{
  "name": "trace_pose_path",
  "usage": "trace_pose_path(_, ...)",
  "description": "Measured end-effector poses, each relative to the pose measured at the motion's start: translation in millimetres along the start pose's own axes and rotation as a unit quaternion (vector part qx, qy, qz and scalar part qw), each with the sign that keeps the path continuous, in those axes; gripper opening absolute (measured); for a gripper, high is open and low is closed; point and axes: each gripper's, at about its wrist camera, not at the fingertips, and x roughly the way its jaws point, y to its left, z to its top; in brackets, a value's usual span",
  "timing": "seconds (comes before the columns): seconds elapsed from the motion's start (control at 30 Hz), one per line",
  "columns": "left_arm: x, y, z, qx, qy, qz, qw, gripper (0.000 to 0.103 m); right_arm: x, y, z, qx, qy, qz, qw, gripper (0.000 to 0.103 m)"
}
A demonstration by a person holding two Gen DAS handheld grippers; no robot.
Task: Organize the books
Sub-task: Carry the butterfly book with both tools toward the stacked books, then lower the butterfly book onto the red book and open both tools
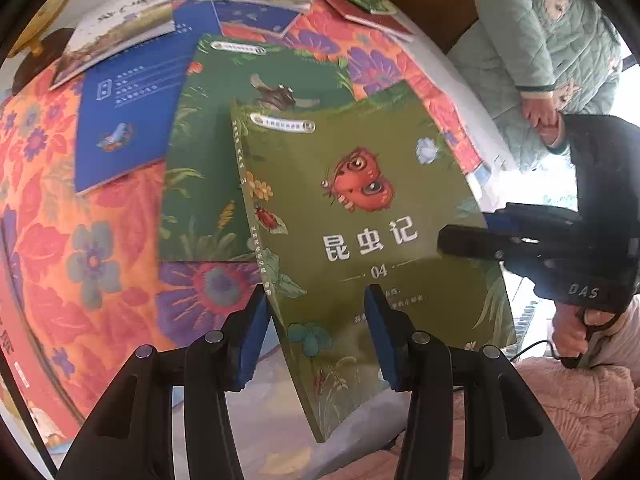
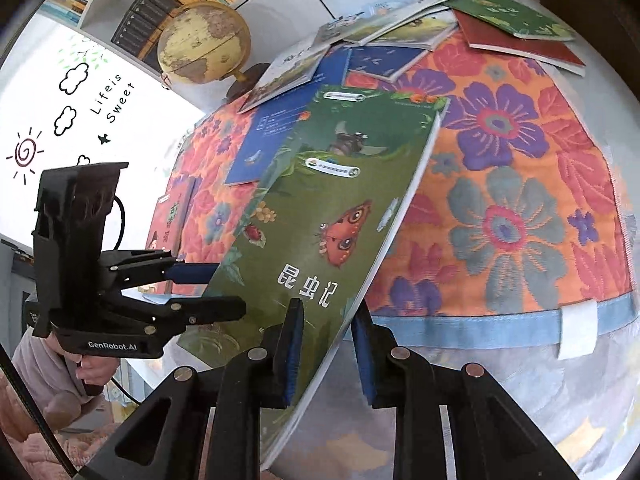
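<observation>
The butterfly book [image 1: 360, 208] is a thin, glossy paperback. It hangs tilted in the air above the near edge of the flowered cloth [image 1: 80, 240], and its cover is already bowed into a curve. That bend suggests it is light and floppy, likely to sag or twist if carried by one corner, and the slick cover could slide between smooth pads.

The right tongs [image 2: 326, 320] are narrowed onto the book's open page edge, low down, with one pad on the cover and the other behind the pages, so they appear to be pinching it. The left tongs [image 1: 316, 308] straddle the spine edge near the bottom corner and stand partly open. The book runs slantwise between their pads, and whether they actually press on it cannot be told.

A hold close to the spine, where the binding is stiffest, looks the safer place to carry it. The page edge is more prone to creasing.

A second green book [image 1: 208, 160] lies flat on the cloth just beyond the lifted one, with a blue book [image 1: 128, 120] beside it.
</observation>
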Motion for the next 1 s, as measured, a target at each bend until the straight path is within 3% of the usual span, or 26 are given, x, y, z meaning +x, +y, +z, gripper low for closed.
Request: trace_pose_path(1.0,-128.4,143.5,-68.8,-0.031,-0.099,0.027,0.9942,0.044,70.7,189.3,35.3,-0.086,-0.013,0.012,0.996,0.025)
